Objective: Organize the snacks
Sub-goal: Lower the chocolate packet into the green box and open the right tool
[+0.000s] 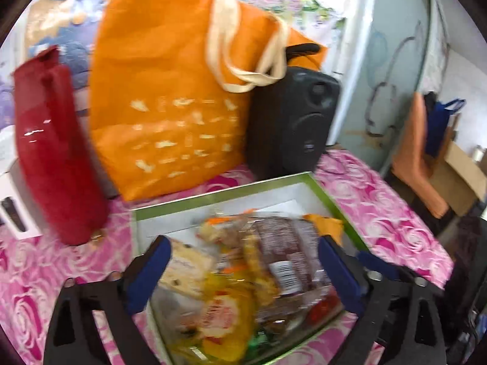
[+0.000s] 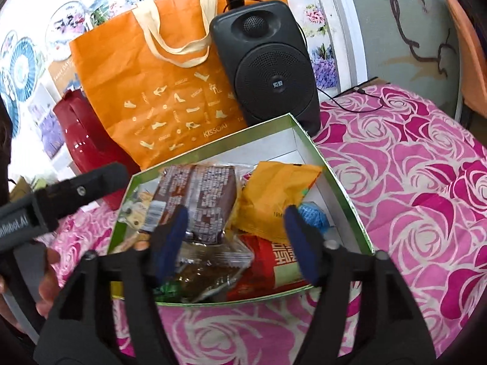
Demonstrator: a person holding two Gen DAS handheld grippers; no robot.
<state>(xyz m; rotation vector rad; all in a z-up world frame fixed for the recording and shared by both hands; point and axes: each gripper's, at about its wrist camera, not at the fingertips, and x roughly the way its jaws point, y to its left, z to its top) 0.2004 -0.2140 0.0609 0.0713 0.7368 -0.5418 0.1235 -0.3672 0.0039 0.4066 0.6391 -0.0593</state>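
Observation:
A shallow green-rimmed box [image 2: 307,140] with a white inside lies on the pink rose cloth and holds several snack packets: a brown pack [image 2: 201,200], an orange pack [image 2: 274,194], a red pack [image 2: 274,267], a clear-wrapped cake [image 2: 210,270] and a blue ball-like item [image 2: 313,216]. My right gripper [image 2: 236,222] is open above the box's near half, empty. My left gripper [image 1: 243,252] is open over the same box [image 1: 322,188], its view blurred; the brown pack [image 1: 283,252] and a yellow pack [image 1: 222,313] lie between its fingers. Its body shows in the right wrist view [image 2: 61,200].
Behind the box stand an orange tote bag [image 2: 170,91], a red bag [image 2: 88,146] and a black speaker [image 2: 268,67] with a cable [image 2: 347,103]. A white box [image 1: 12,200] lies at the far left. The cloth's edge falls off to the right.

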